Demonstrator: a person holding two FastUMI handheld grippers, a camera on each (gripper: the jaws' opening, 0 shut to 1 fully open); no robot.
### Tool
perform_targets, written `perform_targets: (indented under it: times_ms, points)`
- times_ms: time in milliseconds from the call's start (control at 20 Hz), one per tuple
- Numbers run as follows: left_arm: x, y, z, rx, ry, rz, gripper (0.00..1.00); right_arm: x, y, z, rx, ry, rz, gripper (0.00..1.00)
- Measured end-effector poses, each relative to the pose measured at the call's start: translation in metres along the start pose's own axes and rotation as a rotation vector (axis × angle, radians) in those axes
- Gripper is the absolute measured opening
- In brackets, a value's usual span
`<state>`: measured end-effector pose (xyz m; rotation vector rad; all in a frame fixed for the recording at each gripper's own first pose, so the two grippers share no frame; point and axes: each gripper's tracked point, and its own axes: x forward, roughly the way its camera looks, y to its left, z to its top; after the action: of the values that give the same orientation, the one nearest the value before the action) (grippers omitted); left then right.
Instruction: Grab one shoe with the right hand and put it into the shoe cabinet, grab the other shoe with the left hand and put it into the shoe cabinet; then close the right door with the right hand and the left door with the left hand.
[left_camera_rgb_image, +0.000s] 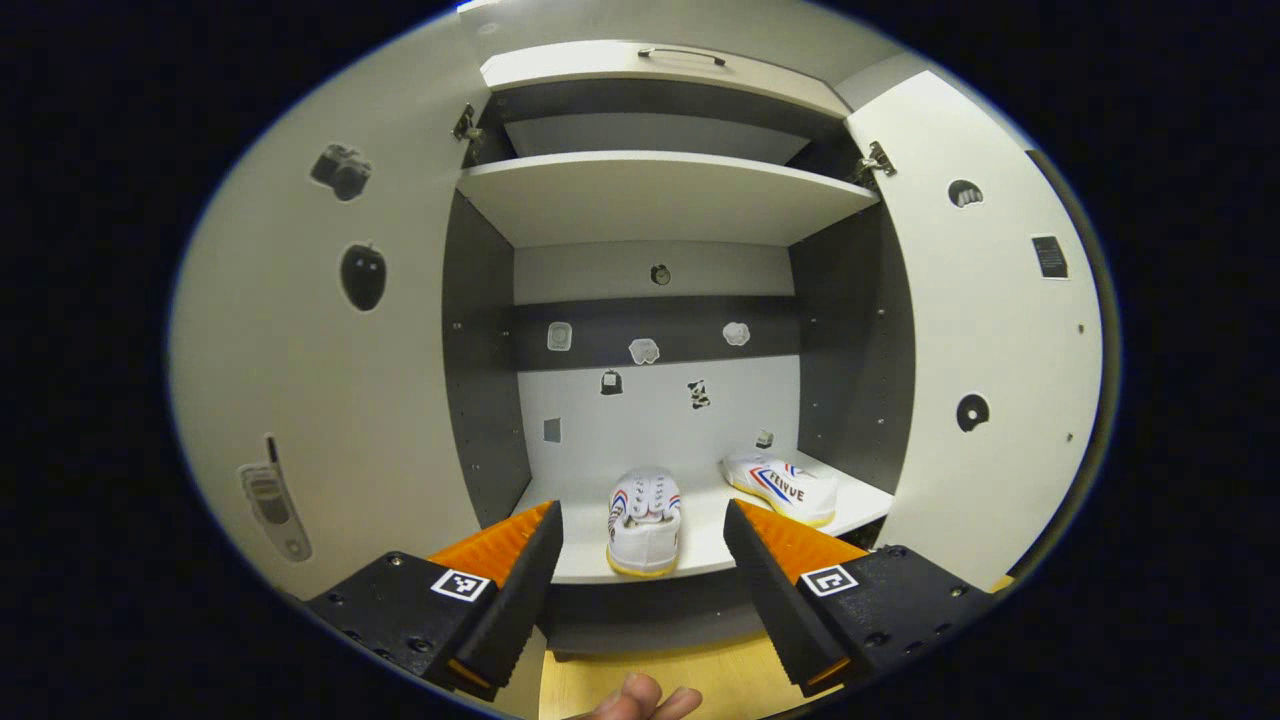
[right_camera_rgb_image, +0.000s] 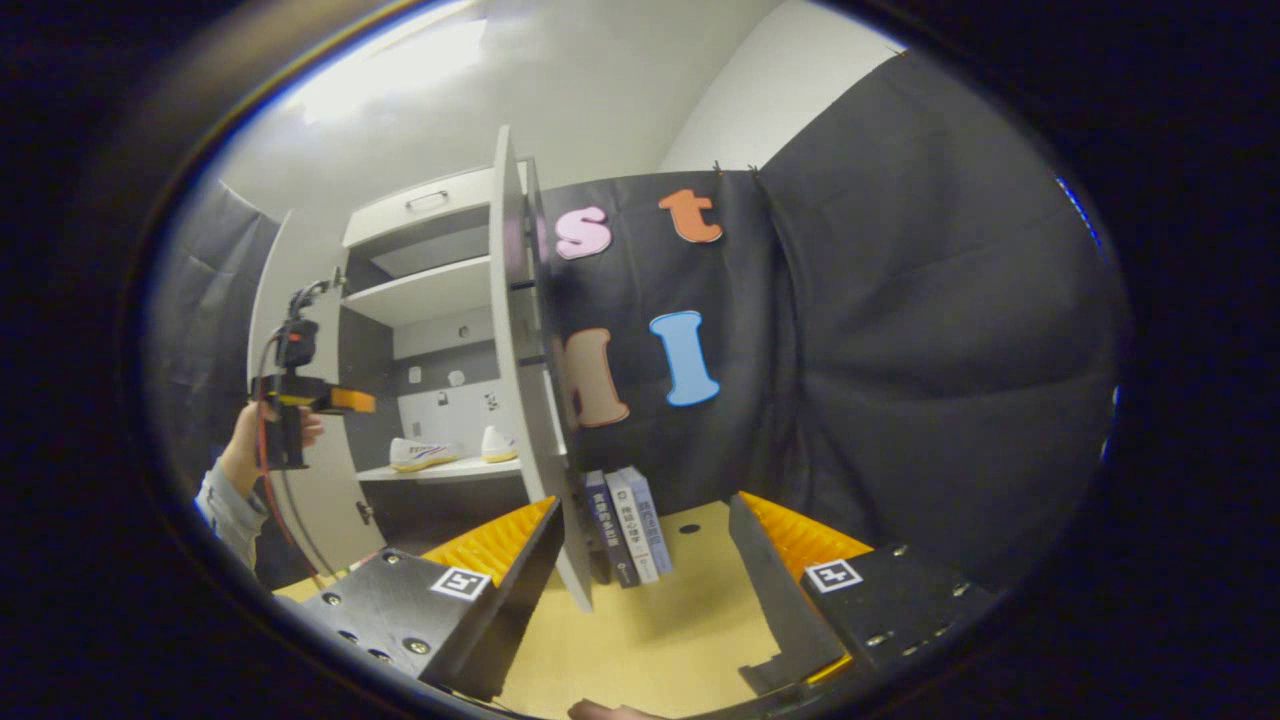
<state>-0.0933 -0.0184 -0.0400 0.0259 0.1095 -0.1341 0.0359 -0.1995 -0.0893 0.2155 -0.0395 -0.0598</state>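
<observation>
Left gripper view: cabinet (left_camera_rgb_image: 655, 195) faces the camera with both doors swung wide, pale flat panels against dark inner walls.
Left gripper (left_camera_rgb_image: 640, 560): fingers spread apart with nothing between them; ribbed wedge-shaped pads, a square marker on each block; it hangs in front of the bottom shelf (left_camera_rgb_image: 700, 545).
Near shoe (left_camera_rgb_image: 644, 520): white canvas, heel toward the camera, yellowish sole, sitting at the shelf's front edge.
Far shoe (left_camera_rgb_image: 782, 487): white with striped side, lying side-on toward the right of the same shelf, apart from the first.
Left door (left_camera_rgb_image: 330, 380): smooth, carries small dark stickers too blurred to name with certainty.
Right door (left_camera_rgb_image: 985, 330): likewise stickered; its lower edge is cut off by the fisheye rim.
Back wall: small stickers, too tiny to make out.
Fingertips (left_camera_rgb_image: 640, 700): a person's, cropped at the bottom edge over the wooden floor.
Right gripper view: right gripper (right_camera_rgb_image: 645, 560) also stands open and empty, over a light wood floor.
Door edge-on: right door (right_camera_rgb_image: 525, 400) appears as a thin slab between the fingers, hiding part of the cabinet interior.
Shoes from the side: both (right_camera_rgb_image: 425, 453) (right_camera_rgb_image: 497, 443) rest on the low shelf.
Other hand: a hand (right_camera_rgb_image: 255, 445) with a sleeve holds the left gripper (right_camera_rgb_image: 350, 400) before the cabinet; its jaws cannot be judged here.
Books (right_camera_rgb_image: 625, 525): three upright spines just beside the door's foot, titles unreadable.
</observation>
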Motion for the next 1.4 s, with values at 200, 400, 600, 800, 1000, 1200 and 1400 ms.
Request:
perform_targets:
  times_ms: [200, 400, 600, 800, 1000, 1200, 1400]
  points:
    - [-0.049, 0.007, -0.014, 0.002, -0.043, -0.056, 0.97, 0.032, -0.039, 0.052, -0.024, -0.046, -0.064, 0.99]
    - [-0.099, 0.018, -0.035, -0.014, -0.045, -0.074, 0.97, 0.062, -0.051, 0.083, -0.082, -0.023, -0.027, 0.99]
    - [-0.155, 0.019, -0.055, -0.09, -0.029, -0.141, 0.98, 0.108, -0.051, 0.103, -0.136, 0.016, 0.06, 0.99]
    - [-0.206, 0.02, -0.063, -0.071, -0.092, -0.228, 0.95, 0.15, -0.037, 0.115, -0.167, 0.057, 0.096, 0.99]
    - [-0.241, 0.036, -0.072, -0.072, -0.101, -0.223, 0.95, 0.179, -0.003, 0.134, -0.164, 0.077, 0.123, 0.99]
    - [-0.263, 0.054, -0.074, -0.085, -0.125, -0.198, 0.95, 0.198, 0.042, 0.15, -0.21, 0.085, 0.16, 1.0]
    - [-0.274, 0.075, -0.077, -0.05, -0.132, -0.17, 0.95, 0.207, 0.076, 0.144, -0.28, 0.104, 0.176, 0.99]
